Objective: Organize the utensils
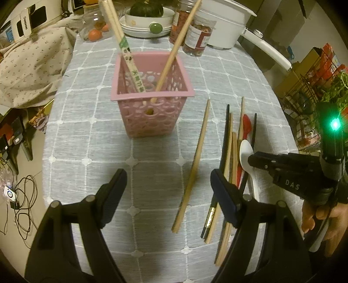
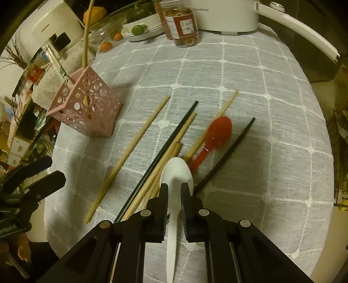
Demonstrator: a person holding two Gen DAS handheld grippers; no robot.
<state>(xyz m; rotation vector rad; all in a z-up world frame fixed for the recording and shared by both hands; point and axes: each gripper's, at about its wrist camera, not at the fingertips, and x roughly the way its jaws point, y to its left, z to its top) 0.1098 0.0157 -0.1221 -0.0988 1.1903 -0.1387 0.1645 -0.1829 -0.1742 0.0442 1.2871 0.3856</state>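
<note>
1. Utensils lie loose on the grey checked tablecloth point(image 2: 250, 71): wooden chopsticks, two black chopsticks, a red spoon point(image 2: 214, 136) and a white spoon point(image 2: 177, 172).
2. In the right wrist view, the loose group sits at centre frame, fanned toward 1 o'clock. One wooden chopstick point(image 2: 128, 152) lies alone at 9 o'clock of the group.
3. A black chopstick point(image 2: 226, 154) lies apart at 3 o'clock of the red spoon. The second one point(image 2: 161, 152) lies among the wooden sticks.
4. The pink basket point(image 1: 150, 108) stands upright at 12 o'clock in the left wrist view. It holds a paper-wrapped pair of chopsticks point(image 1: 121, 43) and a bare wooden chopstick point(image 1: 176, 48), both leaning out over the rim.
5. Right gripper point(image 2: 174, 196): the jaws sit narrow on either side of the white spoon's neck, just behind the bowl, which points to 12 o'clock. The handle runs back between the fingers. Whether the pads press on it cannot be told.
6. Left gripper point(image 1: 168, 180): jaws stand wide apart, nothing between the pads. It hangs above the cloth with the lone wooden chopstick below the gap.
7. Background, 12 o'clock of the basket: a labelled jar point(image 1: 198, 37), a white dish holding a green squash point(image 1: 148, 17), and a white pot point(image 1: 226, 21).
8. A hand point(image 1: 322, 219) holds the right gripper's grip, at 3 o'clock in the left view.
</note>
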